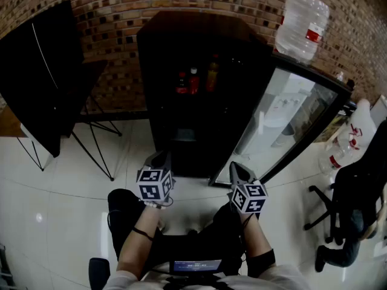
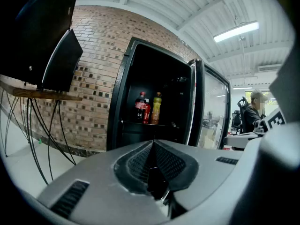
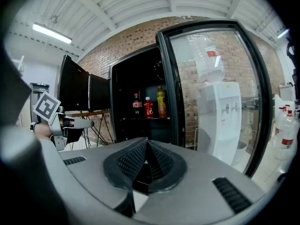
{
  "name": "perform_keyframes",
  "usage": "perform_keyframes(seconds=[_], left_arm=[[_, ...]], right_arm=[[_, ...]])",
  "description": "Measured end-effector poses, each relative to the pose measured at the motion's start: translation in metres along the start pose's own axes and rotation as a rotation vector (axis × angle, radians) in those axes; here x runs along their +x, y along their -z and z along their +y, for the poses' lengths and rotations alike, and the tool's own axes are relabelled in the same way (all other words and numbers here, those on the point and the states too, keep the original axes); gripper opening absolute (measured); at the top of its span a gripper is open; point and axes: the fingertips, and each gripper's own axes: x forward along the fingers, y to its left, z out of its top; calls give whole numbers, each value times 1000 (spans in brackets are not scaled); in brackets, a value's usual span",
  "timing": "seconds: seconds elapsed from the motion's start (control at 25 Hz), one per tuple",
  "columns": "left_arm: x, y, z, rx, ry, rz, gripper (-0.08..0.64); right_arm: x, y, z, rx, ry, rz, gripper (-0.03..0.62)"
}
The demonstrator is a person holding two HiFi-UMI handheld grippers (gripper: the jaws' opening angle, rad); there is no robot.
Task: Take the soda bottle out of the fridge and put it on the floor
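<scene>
Head view: left gripper [image 1: 160,159] and right gripper [image 1: 237,170] are level side by side above the white floor [image 1: 72,222], near the open fridge [image 1: 187,29], whose glass door [image 1: 284,119] is swung out to the right. The soda bottle [image 1: 181,83] stands far inside on a shelf, leftmost of three bottles.

Left gripper view: its jaws are pressed together with nothing between them, and the soda bottle stands far ahead beside a red bottle [image 2: 147,112].

Right gripper view: these jaws also meet, empty and well apart from the bottles.
</scene>
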Motion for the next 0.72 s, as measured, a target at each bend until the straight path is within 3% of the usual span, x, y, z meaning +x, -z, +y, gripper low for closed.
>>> perform_keyframes(seconds=[0.48, 0.72], left_arm=[[19, -29, -10, 45, 18, -27, 2], [45, -60, -15, 84, 25, -59, 2]], right_arm=[[-3, -7, -6, 12, 1, -8, 14], [-6, -11, -10, 15, 8, -19, 14]])
